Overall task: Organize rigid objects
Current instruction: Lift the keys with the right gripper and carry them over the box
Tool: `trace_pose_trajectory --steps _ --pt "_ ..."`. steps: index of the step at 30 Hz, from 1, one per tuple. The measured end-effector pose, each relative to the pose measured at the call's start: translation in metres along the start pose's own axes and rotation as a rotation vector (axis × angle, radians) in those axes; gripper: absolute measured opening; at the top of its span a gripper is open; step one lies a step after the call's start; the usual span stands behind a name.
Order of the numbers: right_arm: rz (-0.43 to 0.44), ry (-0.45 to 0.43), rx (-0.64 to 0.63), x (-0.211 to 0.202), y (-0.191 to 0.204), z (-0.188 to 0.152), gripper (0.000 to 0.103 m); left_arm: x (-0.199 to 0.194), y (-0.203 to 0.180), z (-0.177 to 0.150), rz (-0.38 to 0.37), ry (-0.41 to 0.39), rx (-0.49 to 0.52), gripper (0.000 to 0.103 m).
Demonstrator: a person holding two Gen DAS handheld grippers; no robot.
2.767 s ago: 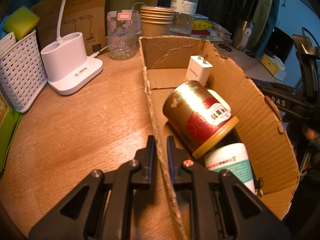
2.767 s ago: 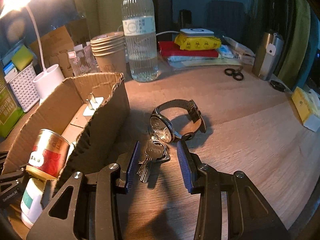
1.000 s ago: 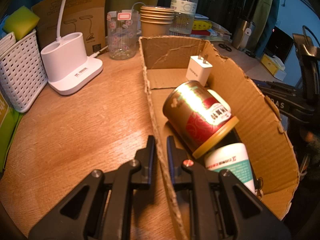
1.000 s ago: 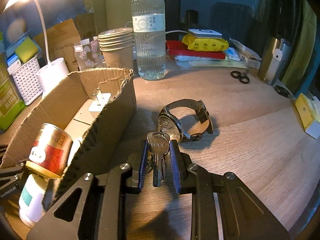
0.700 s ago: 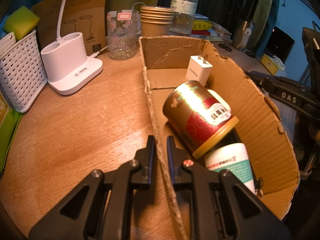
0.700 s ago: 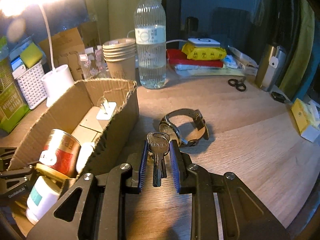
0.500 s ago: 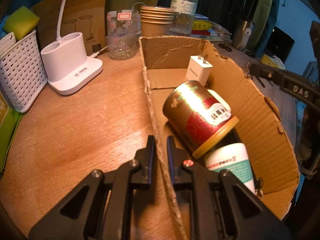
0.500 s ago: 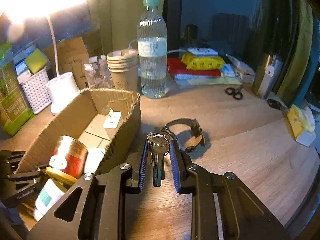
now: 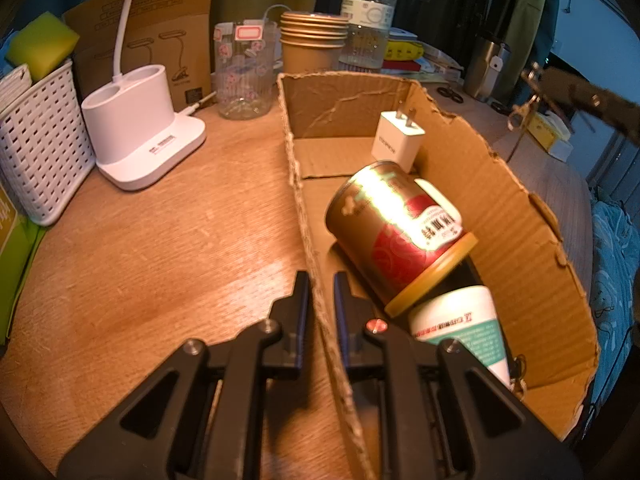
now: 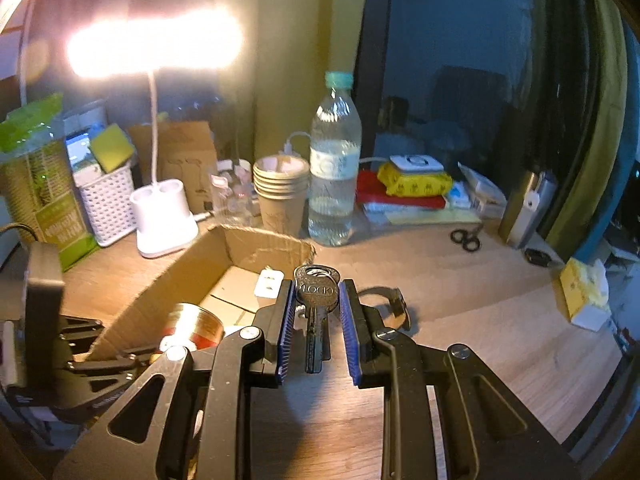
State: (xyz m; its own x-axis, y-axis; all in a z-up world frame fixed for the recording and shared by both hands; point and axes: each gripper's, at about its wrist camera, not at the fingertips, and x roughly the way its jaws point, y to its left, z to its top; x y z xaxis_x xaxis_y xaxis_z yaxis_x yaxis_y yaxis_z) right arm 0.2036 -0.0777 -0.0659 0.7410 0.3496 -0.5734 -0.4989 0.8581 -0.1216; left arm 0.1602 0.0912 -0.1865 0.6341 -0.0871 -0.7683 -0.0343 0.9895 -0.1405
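My left gripper (image 9: 320, 284) is shut on the near side wall of the open cardboard box (image 9: 500, 208), one finger inside and one outside. In the box lie a red and gold can (image 9: 396, 232), a white bottle (image 9: 460, 324) and a white charger plug (image 9: 398, 136). My right gripper (image 10: 318, 282) is shut on a bunch of keys (image 10: 316, 292), held in the air to the right of the box (image 10: 192, 276). A wristwatch (image 10: 394, 300) lies on the table, partly hidden behind the right finger. In the left wrist view the right gripper (image 9: 580, 96) is a blur at the upper right.
A white lamp base (image 9: 140, 136) and a white basket (image 9: 36, 136) stand left of the box. Behind it are a glass jar (image 9: 244, 72), stacked paper cups (image 9: 312, 44) and a water bottle (image 10: 334, 176). Scissors (image 10: 466, 238) and a steel flask (image 10: 528, 208) sit at the far right.
My right gripper has risen off the table with the keys in it and tilted up; the watch stays on the table. The left gripper has not moved.
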Motion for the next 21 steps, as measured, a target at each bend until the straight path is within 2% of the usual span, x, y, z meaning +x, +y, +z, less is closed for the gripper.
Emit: trace_pose_trajectory --steps 10,21 --pt "0.029 -0.037 -0.042 -0.016 0.020 0.007 0.024 0.000 0.000 0.000 0.000 0.000 0.000 0.013" --pt "0.090 -0.027 -0.088 -0.010 0.042 0.004 0.024 0.000 0.000 0.000 0.000 0.000 0.000 0.013"
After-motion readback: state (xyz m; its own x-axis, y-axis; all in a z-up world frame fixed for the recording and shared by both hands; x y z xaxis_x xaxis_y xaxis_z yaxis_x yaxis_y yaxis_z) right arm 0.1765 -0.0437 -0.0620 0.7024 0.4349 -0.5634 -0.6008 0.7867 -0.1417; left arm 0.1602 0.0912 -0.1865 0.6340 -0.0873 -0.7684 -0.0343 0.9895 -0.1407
